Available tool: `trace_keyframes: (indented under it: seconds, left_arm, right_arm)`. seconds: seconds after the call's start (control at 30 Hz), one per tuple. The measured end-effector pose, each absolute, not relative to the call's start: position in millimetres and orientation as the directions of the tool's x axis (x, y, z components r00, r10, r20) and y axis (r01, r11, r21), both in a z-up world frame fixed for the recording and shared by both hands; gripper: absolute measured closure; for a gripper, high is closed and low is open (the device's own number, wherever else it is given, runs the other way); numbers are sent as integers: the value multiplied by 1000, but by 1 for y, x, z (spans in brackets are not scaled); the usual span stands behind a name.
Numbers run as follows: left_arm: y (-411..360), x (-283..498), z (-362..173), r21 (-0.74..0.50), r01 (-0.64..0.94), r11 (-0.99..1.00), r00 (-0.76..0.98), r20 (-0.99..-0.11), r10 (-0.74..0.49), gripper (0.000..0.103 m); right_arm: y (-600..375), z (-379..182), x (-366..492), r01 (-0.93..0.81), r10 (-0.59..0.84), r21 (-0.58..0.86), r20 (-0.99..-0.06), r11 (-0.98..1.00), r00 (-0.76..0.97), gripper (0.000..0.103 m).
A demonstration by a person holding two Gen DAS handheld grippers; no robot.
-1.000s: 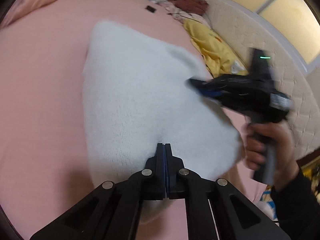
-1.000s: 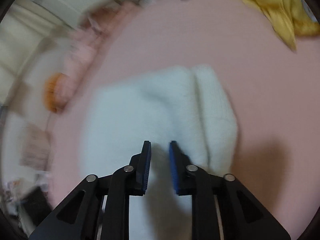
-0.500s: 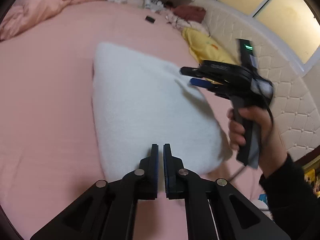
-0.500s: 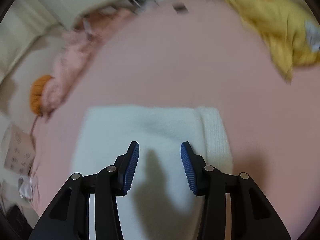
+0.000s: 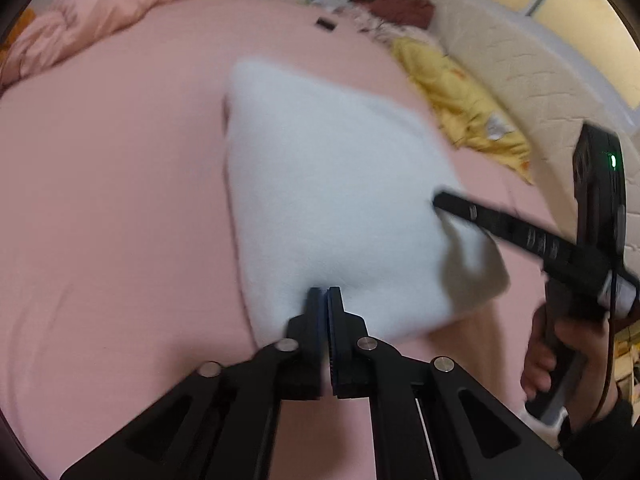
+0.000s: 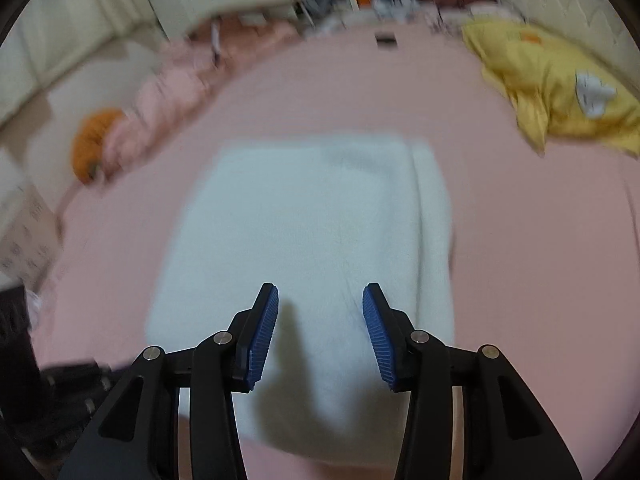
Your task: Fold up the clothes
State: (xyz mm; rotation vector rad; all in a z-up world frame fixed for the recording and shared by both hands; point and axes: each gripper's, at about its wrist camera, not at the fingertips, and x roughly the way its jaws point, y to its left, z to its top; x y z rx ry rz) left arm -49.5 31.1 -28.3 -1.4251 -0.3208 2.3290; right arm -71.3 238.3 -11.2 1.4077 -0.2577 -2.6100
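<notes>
A wide pink-sheeted bed (image 5: pixel 100 200) fills the room, with a crumpled yellow cloth (image 6: pixel 560 92) by its cream quilted headboard (image 5: pixel 516 64) and a bunched pink quilt (image 5: pixel 100 12) at the far edge. Both grippers tilt steeply down. The left gripper (image 5: pixel 324 300) has its jaws pressed together at the near edge of the folded fluffy white garment (image 5: pixel 332 200), while the right gripper (image 6: pixel 320 308), gripped by a hand (image 5: pixel 560 360), holds its jaws parted and empty over it.

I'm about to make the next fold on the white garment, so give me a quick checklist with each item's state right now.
1. White garment lies flat on the pink bed: ok.
2. Right tongs open, nothing between the pads: ok.
3. Left tongs shut: ok; whether they pinch the garment's edge: cannot tell.
4. Yellow cloth apart from the garment: ok.
5. Garment's near corner lying flat: not ok, it curls up in the left view.
</notes>
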Motion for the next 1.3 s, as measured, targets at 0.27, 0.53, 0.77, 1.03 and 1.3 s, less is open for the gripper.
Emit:
trace_keyframes:
  seconds: [0.27,0.53,0.77,1.03,1.3]
  left_arm:
    - [21,3,18,-165,-291,-942,-513,-804,299,36]
    - [-15,91,21,-188,-198,-962,-645,-714,273,16]
    - [-11,136,-12,-77,-180,-981,-664,-725,180,11]
    - [-2,160,6,10,-229,-973,-726,-667,164,11]
    - [-2,164,6,-19,-234,-972,-710,-680,184,11]
  right_arm:
    - [271,49,-11,88,-339,388,-647,-918,-683,54]
    - [228,46,129,-33,-110,213,-625,-976,-773,10]
    - [196,26,157,-53,-77,168,-680,-984,-729,10]
    - [192,45,166,-38,-15,73,-619,-997,-785,10]
    - [195,43,166,-59,-9,85,-636,-995,-771,10]
